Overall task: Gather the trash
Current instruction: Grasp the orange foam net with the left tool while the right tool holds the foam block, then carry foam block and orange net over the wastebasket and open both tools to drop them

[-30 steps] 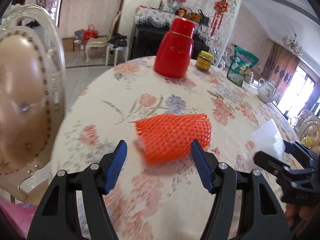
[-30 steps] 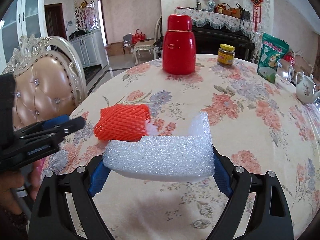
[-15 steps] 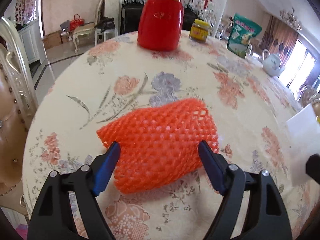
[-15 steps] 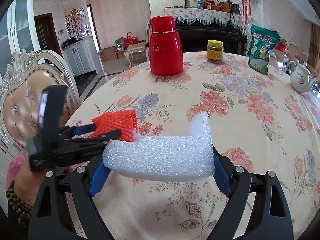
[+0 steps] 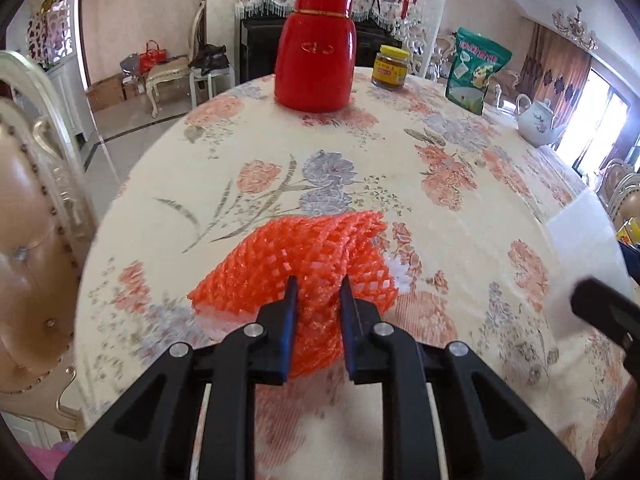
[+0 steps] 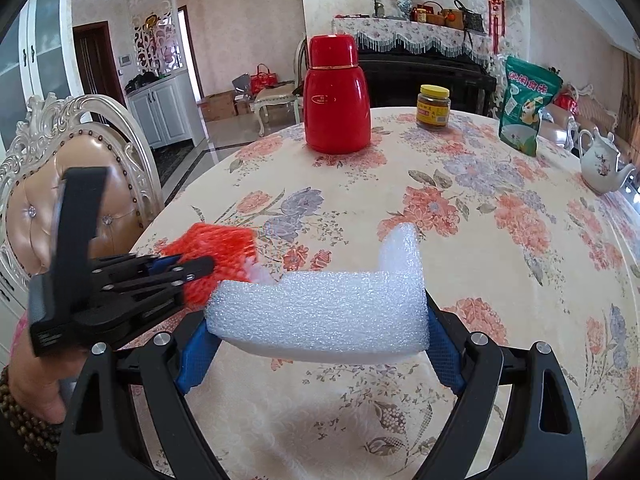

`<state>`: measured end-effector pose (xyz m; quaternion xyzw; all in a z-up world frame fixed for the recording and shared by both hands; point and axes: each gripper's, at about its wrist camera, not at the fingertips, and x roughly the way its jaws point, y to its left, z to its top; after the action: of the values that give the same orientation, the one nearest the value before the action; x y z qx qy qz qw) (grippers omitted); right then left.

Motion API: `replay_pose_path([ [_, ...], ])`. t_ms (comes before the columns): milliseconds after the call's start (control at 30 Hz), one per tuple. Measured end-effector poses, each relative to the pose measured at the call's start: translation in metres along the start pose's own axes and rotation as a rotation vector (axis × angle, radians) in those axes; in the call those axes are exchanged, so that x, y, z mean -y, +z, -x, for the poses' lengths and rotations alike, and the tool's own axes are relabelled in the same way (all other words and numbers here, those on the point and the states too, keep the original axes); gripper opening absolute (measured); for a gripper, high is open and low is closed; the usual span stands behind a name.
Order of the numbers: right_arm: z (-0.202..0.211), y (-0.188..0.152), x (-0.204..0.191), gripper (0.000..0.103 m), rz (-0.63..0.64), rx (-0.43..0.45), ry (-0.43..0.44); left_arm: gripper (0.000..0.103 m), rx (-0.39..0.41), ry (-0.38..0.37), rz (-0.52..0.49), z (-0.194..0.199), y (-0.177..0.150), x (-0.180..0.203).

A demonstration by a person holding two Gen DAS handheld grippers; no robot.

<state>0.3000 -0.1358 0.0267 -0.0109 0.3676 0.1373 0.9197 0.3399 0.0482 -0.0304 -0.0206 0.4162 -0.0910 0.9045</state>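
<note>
1. Left tool (image 5: 318, 292) clamped on orange foam net (image 5: 296, 256); a second ago blue pads stood wide apart, net loose between them.
2. Net bunched and pinched, lying near surface (image 5: 360, 168) edge.
3. Right tool (image 6: 316, 344) unchanged, gripping white foam block (image 6: 320, 312) above surface.

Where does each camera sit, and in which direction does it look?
Left wrist: on the left gripper, facing down across the table; its jaws pinch the orange foam net.
Right wrist: on the right gripper, facing likewise; its jaws hold the white foam piece; a hand with a bead bracelet shows.
Shared: net, red flask, jar, green bag, teapot.
</note>
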Motion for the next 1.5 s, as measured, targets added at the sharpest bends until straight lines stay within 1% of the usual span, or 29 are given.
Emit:
replay_pose_path([
  [133,0.003,0.0,-0.007,0.083,0.018,0.003,0.003,0.019,0.025,0.01,0.016,0.027,-0.011,-0.008],
  [400,0.017,0.001,-0.019,0.083,0.057,0.024,-0.002,0.019,0.095,0.019,0.062,0.096,-0.038,-0.022],
  [600,0.034,-0.01,-0.033,0.083,0.078,0.026,0.01,0.019,0.143,0.043,0.092,0.149,-0.065,-0.031],
  [767,0.05,-0.022,-0.053,0.083,0.107,0.03,0.028,0.019,0.175,0.068,0.118,0.186,-0.088,-0.037],
  [1000,0.068,-0.039,-0.076,0.083,0.126,0.035,0.052,0.019,0.197,0.096,0.14,0.224,-0.117,-0.045],
  [1233,0.085,-0.048,-0.097,0.083,0.145,0.043,0.082,0.019,0.222,0.128,0.17,0.256,-0.143,-0.057],
  [1333,0.09,-0.051,-0.11,0.083,0.162,0.044,0.091,0.019,0.237,0.149,0.186,0.273,-0.154,-0.068],
  [1500,0.098,-0.056,-0.145,0.083,0.205,0.044,0.142,0.02,0.262,0.205,0.229,0.305,-0.176,-0.093],
])
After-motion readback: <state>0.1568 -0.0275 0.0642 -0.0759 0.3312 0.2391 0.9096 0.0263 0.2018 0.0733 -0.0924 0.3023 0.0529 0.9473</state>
